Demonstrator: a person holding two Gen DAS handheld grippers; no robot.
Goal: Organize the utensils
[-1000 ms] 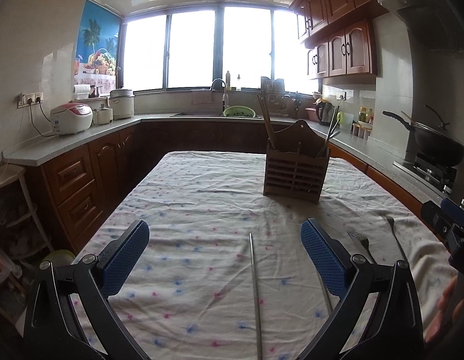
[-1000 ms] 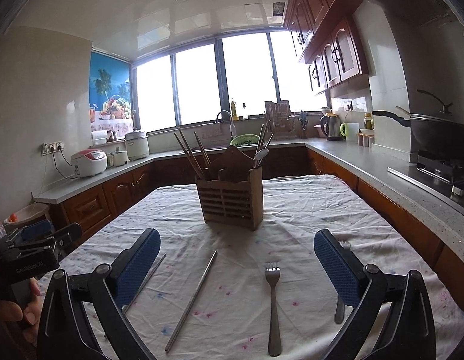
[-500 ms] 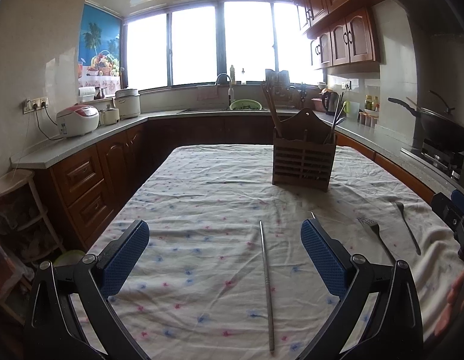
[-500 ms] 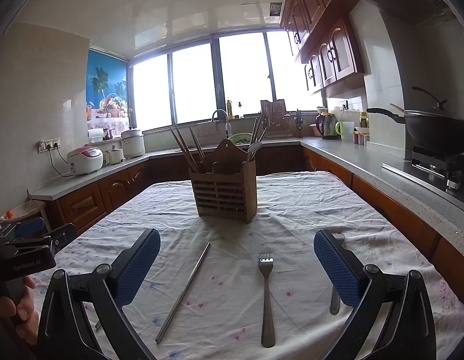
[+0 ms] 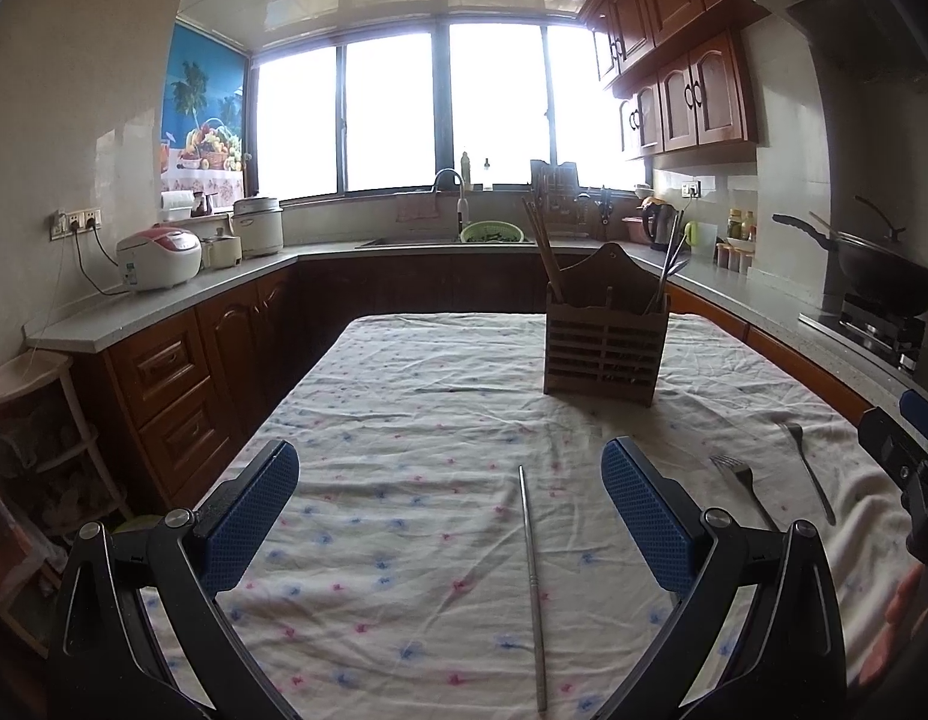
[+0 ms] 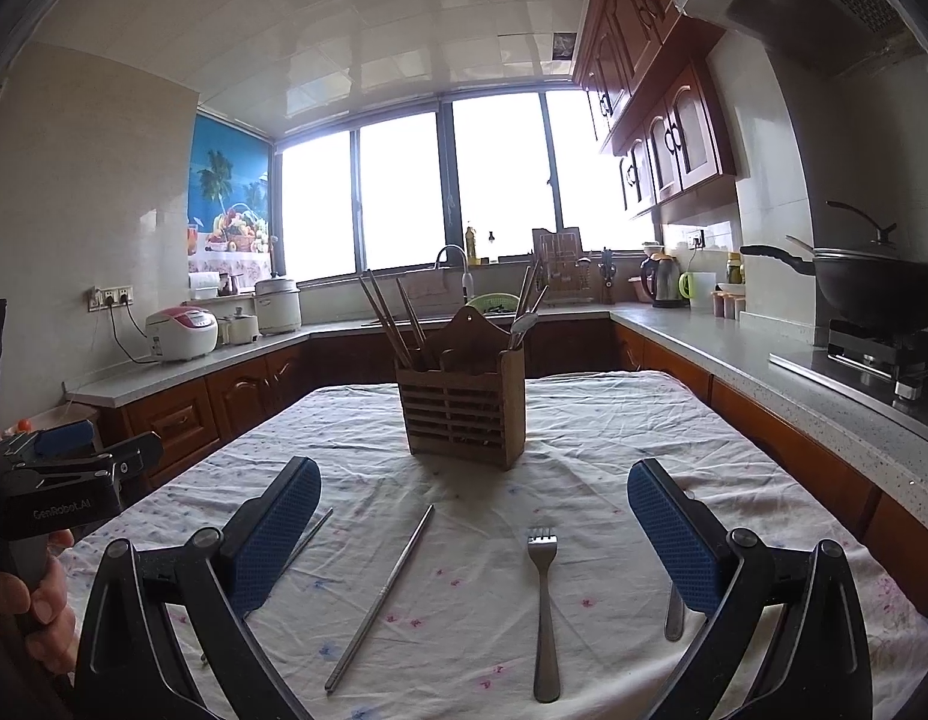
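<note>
A wooden utensil holder [image 5: 602, 348] [image 6: 464, 414] stands upright on the cloth-covered table [image 5: 404, 420], with chopsticks and a spoon in it. A metal chopstick [image 5: 531, 576] lies between my open left gripper's [image 5: 452, 516] fingers, below them on the cloth. In the right wrist view a metal chopstick [image 6: 383, 594] and a fork [image 6: 543, 594] lie between my open right gripper's [image 6: 473, 534] fingers. A second chopstick [image 6: 311, 534] is partly hidden by the left finger, and another utensil's handle [image 6: 674, 612] by the right finger. Both grippers are empty.
A fork [image 5: 741, 489] and another fork [image 5: 806, 468] lie right of the left gripper. The right gripper's body [image 5: 908, 456] is at the right edge. Counters ring the table, with a rice cooker [image 5: 158, 258], a sink and a wok [image 6: 872, 288] on a stove.
Both grippers have pulled back and tilted up a little; the holder and utensils sit farther away in view. Both stay open and empty.
</note>
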